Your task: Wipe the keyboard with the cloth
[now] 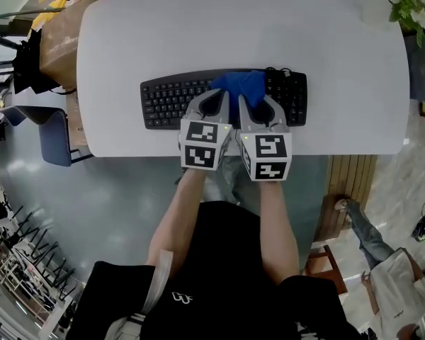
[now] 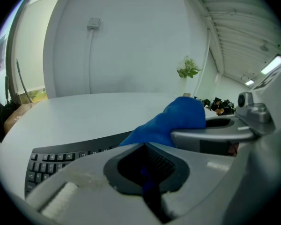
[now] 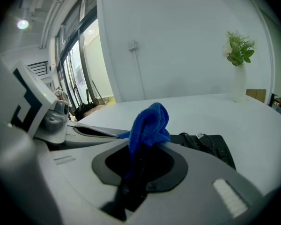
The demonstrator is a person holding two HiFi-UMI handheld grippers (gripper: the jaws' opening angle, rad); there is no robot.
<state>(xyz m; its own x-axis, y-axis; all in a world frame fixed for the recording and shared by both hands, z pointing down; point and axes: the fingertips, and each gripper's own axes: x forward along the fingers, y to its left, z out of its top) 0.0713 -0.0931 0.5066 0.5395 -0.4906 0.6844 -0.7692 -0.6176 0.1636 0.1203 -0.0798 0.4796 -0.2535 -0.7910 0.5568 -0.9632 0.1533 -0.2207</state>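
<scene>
- White table point(image 1: 198, 34): far right corner cut off.
- Keyboard point(image 1: 166, 101) lies on it, middle keys hidden under cloth and jaws.
- Blue cloth point(image 1: 242, 85) is bunched on the keyboard, right of centre.
- Left gripper point(image 1: 214, 103) and right gripper point(image 1: 261, 105) both pinch the cloth; on the left only a blue sliver shows.

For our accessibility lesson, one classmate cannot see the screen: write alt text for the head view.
Seen from above, the left hand-held gripper and right hand-held gripper, side by side, both pinch a bunched blue cloth on a black keyboard. The keyboard lies near the front edge of a white table.
</scene>
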